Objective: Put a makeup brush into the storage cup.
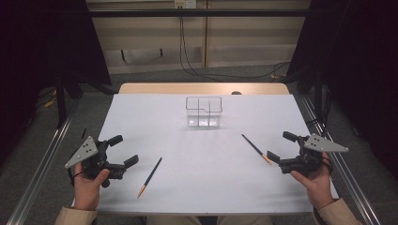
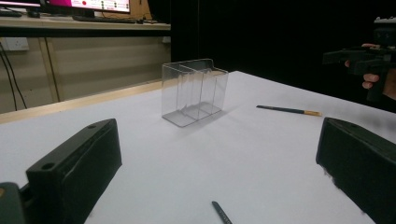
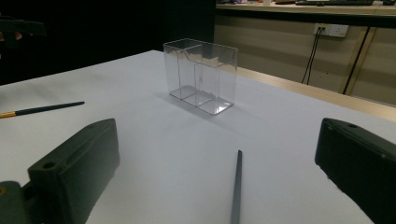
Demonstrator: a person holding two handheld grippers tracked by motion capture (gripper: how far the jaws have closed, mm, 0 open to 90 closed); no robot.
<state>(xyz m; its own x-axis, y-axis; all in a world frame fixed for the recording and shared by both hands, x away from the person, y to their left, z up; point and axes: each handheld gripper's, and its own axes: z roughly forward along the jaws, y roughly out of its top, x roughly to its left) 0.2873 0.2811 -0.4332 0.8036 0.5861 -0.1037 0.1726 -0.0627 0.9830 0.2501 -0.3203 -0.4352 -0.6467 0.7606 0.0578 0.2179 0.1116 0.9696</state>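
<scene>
While both pencils lie flat on the white bench (image 1: pixel 155 197) and the clear divided organiser (image 1: pixel 203 112) stands empty near its far middle, the work looks to be at its very start, with nothing yet picked up. The left pencil (image 1: pixel 149 177) rests just to the right of the left gripper (image 1: pixel 124 150), and its tip points toward the person. The right pencil (image 1: pixel 256 149) lies just beside the right gripper (image 1: pixel 280 146), its orange end nearest to it. The jaws of each gripper stand wide apart and hold nothing; the left gripper view and the right gripper view both show bare bench between the 2 black jaws, with a pencil end low in front. I judge that everything is left to do: each pencil must be gripped, lifted and probably placed in a compartment of the organiser, which is well apart from both hands.
</scene>
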